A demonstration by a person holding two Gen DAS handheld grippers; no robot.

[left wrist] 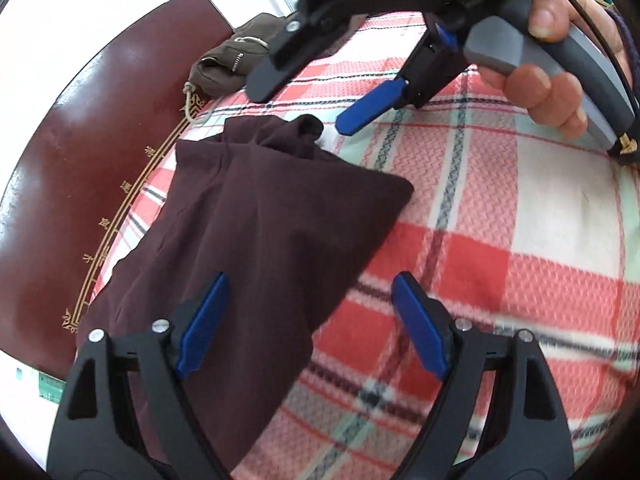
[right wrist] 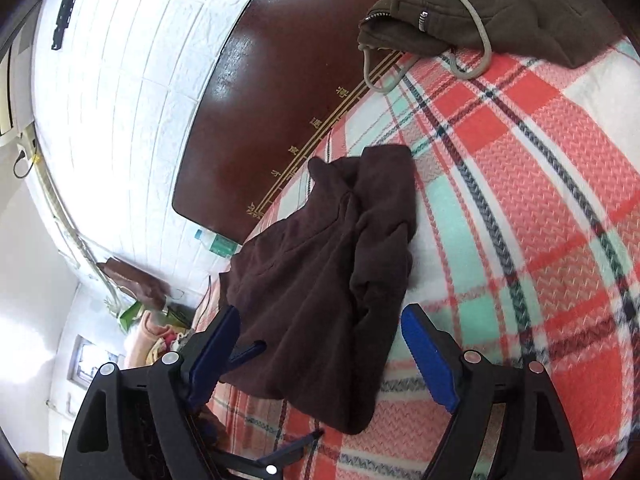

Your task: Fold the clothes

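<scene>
A dark maroon garment [left wrist: 260,240] lies folded in a rough bundle on the plaid blanket [left wrist: 480,240]. My left gripper [left wrist: 310,284] hovers open over its near corner, and the blue pads touch no cloth. My right gripper [left wrist: 304,108], held by a hand [left wrist: 552,92], stands open at the garment's far end. In the right wrist view the same garment [right wrist: 320,280] is bunched and creased below my open right gripper [right wrist: 322,314]. Its pads stand apart on either side, clear of the cloth. Two fingers of my left gripper [right wrist: 276,400] show at the bottom edge.
An olive-brown hooded jacket [left wrist: 236,56] with a pale drawstring lies crumpled at the blanket's far edge [right wrist: 500,12]. A glossy dark red headboard [left wrist: 80,160] borders the blanket [right wrist: 520,200]. A white brick wall [right wrist: 120,100] rises behind it, with clutter low in the corner.
</scene>
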